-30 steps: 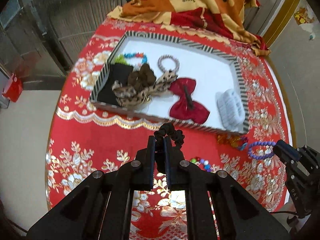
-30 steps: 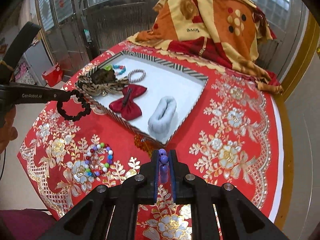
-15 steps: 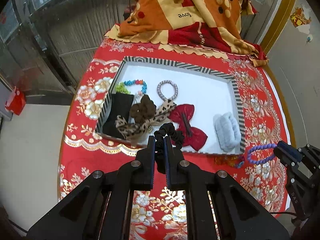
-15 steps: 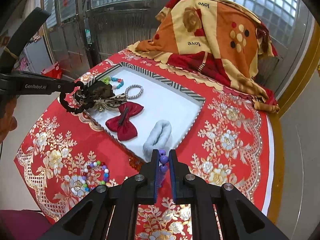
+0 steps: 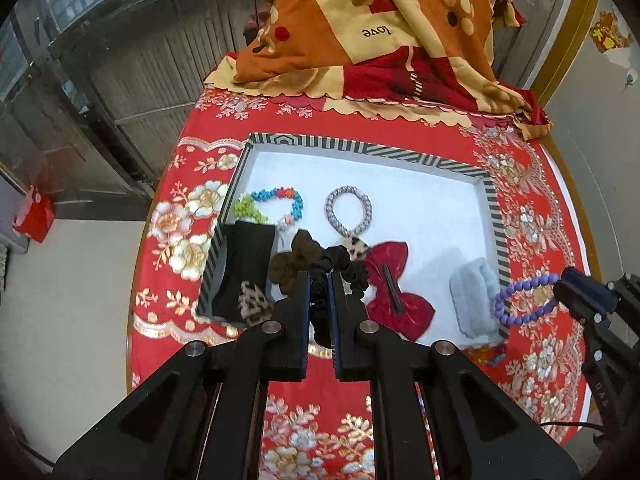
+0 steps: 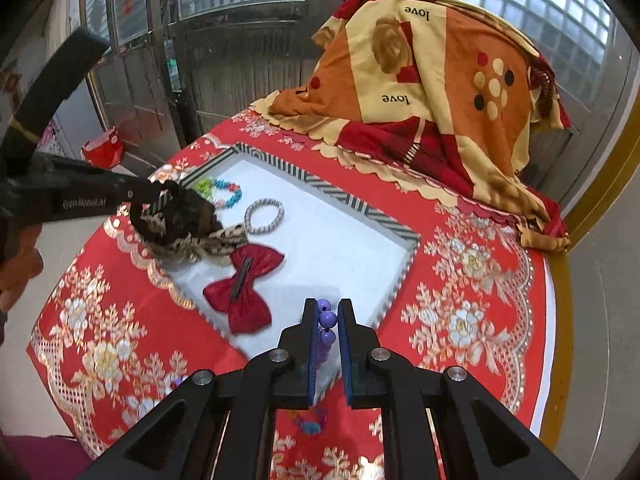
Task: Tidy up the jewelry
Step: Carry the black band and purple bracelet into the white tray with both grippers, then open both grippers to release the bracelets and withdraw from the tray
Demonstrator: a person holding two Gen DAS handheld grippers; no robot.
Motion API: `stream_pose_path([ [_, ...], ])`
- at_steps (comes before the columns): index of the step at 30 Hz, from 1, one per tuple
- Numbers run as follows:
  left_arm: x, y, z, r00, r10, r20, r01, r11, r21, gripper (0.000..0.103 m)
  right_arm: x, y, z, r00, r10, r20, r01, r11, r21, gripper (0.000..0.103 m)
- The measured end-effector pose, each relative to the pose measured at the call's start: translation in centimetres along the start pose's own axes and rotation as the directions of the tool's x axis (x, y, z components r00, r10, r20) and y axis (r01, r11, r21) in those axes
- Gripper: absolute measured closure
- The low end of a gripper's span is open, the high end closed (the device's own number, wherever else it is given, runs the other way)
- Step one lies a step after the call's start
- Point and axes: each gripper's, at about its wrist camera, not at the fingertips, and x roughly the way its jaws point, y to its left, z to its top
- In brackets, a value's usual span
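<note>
My left gripper (image 5: 319, 280) is shut on a black scrunchie (image 5: 340, 266) and holds it over the near left part of the striped tray (image 5: 360, 148), above the leopard-print band. In the right wrist view the left gripper (image 6: 150, 200) hangs over that corner of the tray (image 6: 340, 196). My right gripper (image 6: 325, 312) is shut on a purple bead bracelet (image 6: 327, 318); it also shows in the left wrist view (image 5: 524, 298), held over the tray's near right corner by the grey fluffy clip (image 5: 474, 300).
The tray holds a red bow (image 5: 390, 292), a silver bracelet (image 5: 348, 212), a coloured bead bracelet (image 5: 276, 202), a brown scrunchie (image 5: 292, 262) and a black pouch (image 5: 244, 268). Small coloured beads (image 6: 310, 424) lie on the red tablecloth. A folded blanket (image 5: 380, 32) sits behind.
Both grippers moved forward from above the tablecloth to above the tray, the left with the black scrunchie, the right with the purple bracelet. Both stayed shut.
</note>
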Motion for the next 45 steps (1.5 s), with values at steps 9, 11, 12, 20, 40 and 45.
stream_pose_path([
  [9, 3.3, -0.6, 3.5, 1.000, -0.015, -0.024, 0.016, 0.999, 0.029, 0.096, 3.8, -0.8, 4.1, 1.000, 0.014, -0.019, -0.014, 1.000, 0.025, 0.094],
  [11, 4.1, -0.8, 4.4, 0.999, -0.021, -0.028, 0.022, 0.999, 0.032, 0.096, 4.7, -1.0, 4.8, 0.999, 0.020, -0.027, -0.019, 0.999, 0.037, 0.094],
  [12, 4.7, -1.0, 5.0, 0.999, -0.028, -0.034, 0.029, 0.999, 0.033, 0.096, 5.2, -1.0, 5.1, 0.999, 0.024, -0.032, -0.022, 0.999, 0.044, 0.094],
  [20, 9.0, -2.0, 8.1, 0.986, -0.134, -0.097, 0.134, 0.991, -0.010, 0.096, 10.2, -2.1, 6.7, 0.993, 0.090, -0.083, -0.079, 0.989, 0.127, 0.094],
  [40, 16.1, 0.2, 8.4, 0.981, -0.056, -0.187, 0.046, 0.997, -0.060, 0.096, 17.7, -5.8, 4.6, 0.970, 0.030, -0.242, 0.017, 0.982, 0.190, 0.094],
  [45, 16.0, 0.1, 8.5, 0.980, -0.058, -0.188, 0.045, 0.996, -0.074, 0.092, 17.7, -5.5, 4.5, 0.970, 0.057, -0.238, -0.008, 0.980, 0.199, 0.093],
])
